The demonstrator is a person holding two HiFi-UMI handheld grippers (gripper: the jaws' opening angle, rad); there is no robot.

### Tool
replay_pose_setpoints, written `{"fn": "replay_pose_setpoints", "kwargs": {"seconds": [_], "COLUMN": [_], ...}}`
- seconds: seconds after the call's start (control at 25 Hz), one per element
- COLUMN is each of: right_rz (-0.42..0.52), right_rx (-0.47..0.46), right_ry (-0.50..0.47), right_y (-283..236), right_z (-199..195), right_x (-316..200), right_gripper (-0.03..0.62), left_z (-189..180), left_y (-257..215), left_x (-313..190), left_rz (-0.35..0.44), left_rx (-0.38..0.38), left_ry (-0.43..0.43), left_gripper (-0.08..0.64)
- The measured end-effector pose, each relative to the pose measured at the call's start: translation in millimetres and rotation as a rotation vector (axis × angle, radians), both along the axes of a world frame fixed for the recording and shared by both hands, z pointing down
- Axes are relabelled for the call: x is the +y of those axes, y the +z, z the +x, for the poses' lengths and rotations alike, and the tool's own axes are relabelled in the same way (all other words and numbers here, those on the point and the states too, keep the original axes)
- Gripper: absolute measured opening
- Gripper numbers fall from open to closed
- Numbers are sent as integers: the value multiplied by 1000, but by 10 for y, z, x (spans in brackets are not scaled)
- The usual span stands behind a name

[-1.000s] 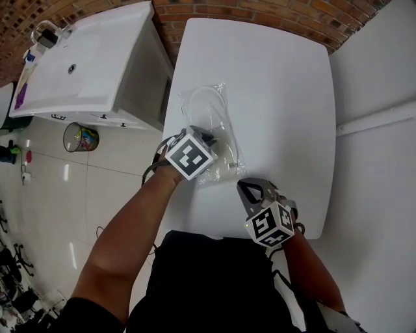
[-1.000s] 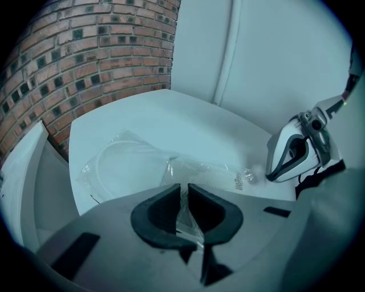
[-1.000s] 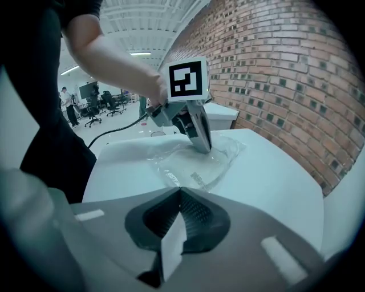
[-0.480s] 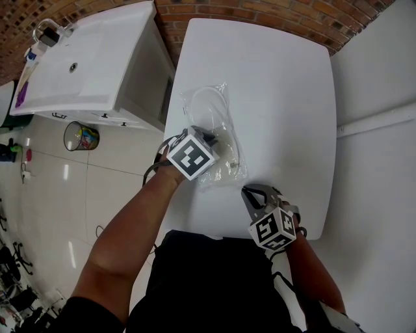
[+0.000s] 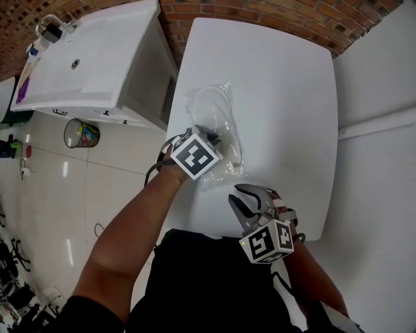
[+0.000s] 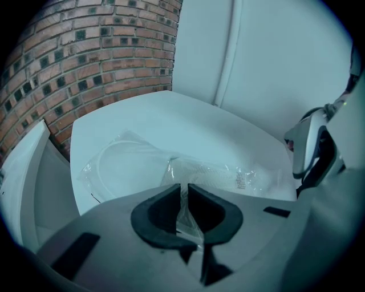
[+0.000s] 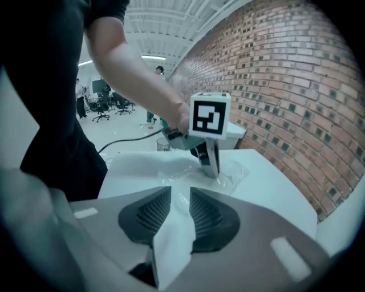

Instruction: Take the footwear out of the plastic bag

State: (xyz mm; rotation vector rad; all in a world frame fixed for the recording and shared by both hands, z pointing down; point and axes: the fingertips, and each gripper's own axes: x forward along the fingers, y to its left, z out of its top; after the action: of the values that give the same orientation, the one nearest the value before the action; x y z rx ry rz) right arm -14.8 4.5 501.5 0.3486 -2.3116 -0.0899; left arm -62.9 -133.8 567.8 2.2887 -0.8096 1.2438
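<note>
A clear plastic bag [image 5: 220, 123] lies on the white table [image 5: 286, 84], with pale white footwear [image 5: 209, 104] showing through the film. My left gripper [image 5: 212, 138] is at the bag's near end, shut on a fold of the film [image 6: 183, 197]. In the left gripper view the bag [image 6: 131, 162] spreads out ahead of the jaws. My right gripper [image 5: 247, 199] is near the table's front edge, a short way from the bag. Its jaws are opening, and a flat white cloth-like piece [image 7: 171, 239] hangs loosely between them. In the right gripper view [image 7: 179, 202] the left gripper's marker cube [image 7: 209, 114] is ahead.
A white sink cabinet [image 5: 78, 58] stands left of the table, with a wire waste bin [image 5: 81, 133] on the tiled floor beside it. A brick wall [image 5: 260, 8] runs along the far side. A white wall with a ledge [image 5: 377, 120] borders the table's right.
My right gripper has drawn back toward the table's front edge, and its jaws have gone from shut to spread. The left gripper has kept its hold on the bag.
</note>
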Motion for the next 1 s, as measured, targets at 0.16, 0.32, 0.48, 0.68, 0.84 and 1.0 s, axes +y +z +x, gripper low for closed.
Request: {"fn": "replay_pose_setpoints", "kwargs": {"seconds": [0.16, 0.32, 0.48, 0.68, 0.84, 1.0], "right_rz": [-27, -134, -138, -83, -116, -151], "right_rx": [-126, -142, 3, 121, 136, 153], "right_ry": [59, 69, -77, -142, -146, -137], "right_y": [-208, -71, 221, 450, 566, 693], "right_z": [-356, -526, -629, -629, -577, -497], "right_x": [-92, -154, 101, 281, 395, 481], "right_gripper": [60, 110, 137, 58, 55, 57], "left_z": [0, -1, 13, 0, -14, -3], "left_y": [66, 10, 44, -1, -14, 3], "left_x": [78, -9, 56, -1, -32, -20], "left_rz": [-46, -2, -39, -10, 9, 1], "left_rx": [6, 2, 13, 10, 5, 7], "left_ry": [-7, -6, -16, -11, -14, -17], "left_gripper": [49, 48, 48, 48, 48, 48]}}
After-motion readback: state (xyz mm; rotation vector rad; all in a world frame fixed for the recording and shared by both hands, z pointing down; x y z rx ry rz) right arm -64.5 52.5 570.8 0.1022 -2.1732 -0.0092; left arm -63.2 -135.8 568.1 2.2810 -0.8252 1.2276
